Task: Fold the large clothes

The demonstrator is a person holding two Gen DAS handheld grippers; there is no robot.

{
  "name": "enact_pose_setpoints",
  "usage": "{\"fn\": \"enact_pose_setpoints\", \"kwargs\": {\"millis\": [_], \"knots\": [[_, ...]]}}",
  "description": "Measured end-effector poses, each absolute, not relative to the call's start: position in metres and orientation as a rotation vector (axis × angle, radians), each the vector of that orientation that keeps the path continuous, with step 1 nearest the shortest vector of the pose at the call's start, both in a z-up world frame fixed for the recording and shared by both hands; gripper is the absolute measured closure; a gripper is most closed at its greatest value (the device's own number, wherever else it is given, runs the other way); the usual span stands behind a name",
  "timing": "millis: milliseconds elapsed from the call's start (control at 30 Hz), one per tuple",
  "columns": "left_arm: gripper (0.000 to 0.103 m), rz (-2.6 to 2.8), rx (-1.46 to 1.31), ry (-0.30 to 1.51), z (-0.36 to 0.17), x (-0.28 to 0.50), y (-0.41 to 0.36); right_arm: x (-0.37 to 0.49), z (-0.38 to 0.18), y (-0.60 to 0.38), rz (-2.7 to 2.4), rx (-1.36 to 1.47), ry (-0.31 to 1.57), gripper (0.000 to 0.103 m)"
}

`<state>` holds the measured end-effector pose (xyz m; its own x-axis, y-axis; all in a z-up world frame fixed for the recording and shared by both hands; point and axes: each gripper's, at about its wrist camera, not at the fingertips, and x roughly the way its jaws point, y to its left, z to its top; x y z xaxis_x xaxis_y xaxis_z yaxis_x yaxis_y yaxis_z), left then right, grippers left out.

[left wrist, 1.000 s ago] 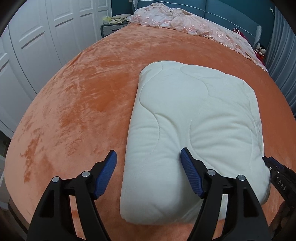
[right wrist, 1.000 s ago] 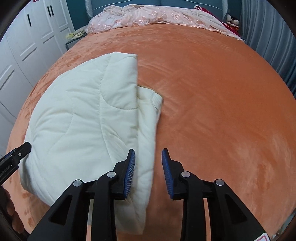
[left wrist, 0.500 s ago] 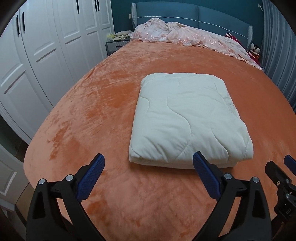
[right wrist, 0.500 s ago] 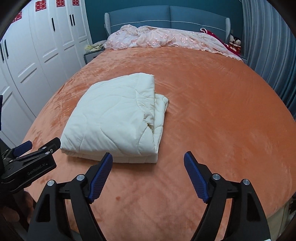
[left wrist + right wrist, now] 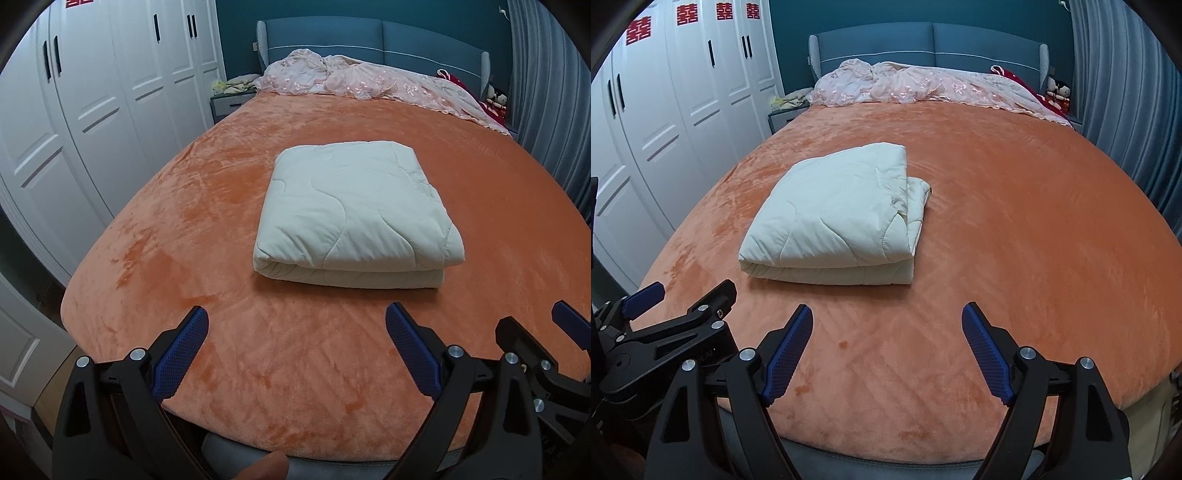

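Note:
A cream quilted cover [image 5: 354, 214] lies folded into a thick rectangle on the orange bedspread [image 5: 177, 229], its rolled edge facing me. In the right wrist view the same cover [image 5: 834, 218] shows loose layers at its right side. My left gripper [image 5: 295, 314] hangs open over bare bedspread, short of the cover, with nothing between its blue pads. My right gripper [image 5: 887, 311] is also back from the cover, its jaws opening and empty. Each gripper appears at the edge of the other's view.
Crumpled pink lace fabric [image 5: 369, 81] lies along the blue headboard. White wardrobe doors [image 5: 92, 103] line the left side, with a grey nightstand [image 5: 231, 105] beside the bed. A grey curtain [image 5: 546, 92] hangs on the right. A thumb [image 5: 262, 469] shows at the bottom edge.
Both grippers let go of the folded cover, opened wide and pulled back and up from it toward the foot of the bed. The cover stays flat and folded.

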<state>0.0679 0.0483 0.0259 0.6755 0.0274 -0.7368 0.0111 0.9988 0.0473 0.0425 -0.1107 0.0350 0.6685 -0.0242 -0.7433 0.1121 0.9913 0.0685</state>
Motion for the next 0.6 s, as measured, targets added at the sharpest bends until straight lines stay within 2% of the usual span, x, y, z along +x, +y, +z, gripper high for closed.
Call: {"fn": "enact_pose_setpoints", "kwargs": {"millis": [600], "knots": [[0.010, 0.039, 0.053, 0.802, 0.033, 0.040, 0.048, 0.017, 0.041, -0.103, -0.092, 0.074, 0.806, 0.022]]}}
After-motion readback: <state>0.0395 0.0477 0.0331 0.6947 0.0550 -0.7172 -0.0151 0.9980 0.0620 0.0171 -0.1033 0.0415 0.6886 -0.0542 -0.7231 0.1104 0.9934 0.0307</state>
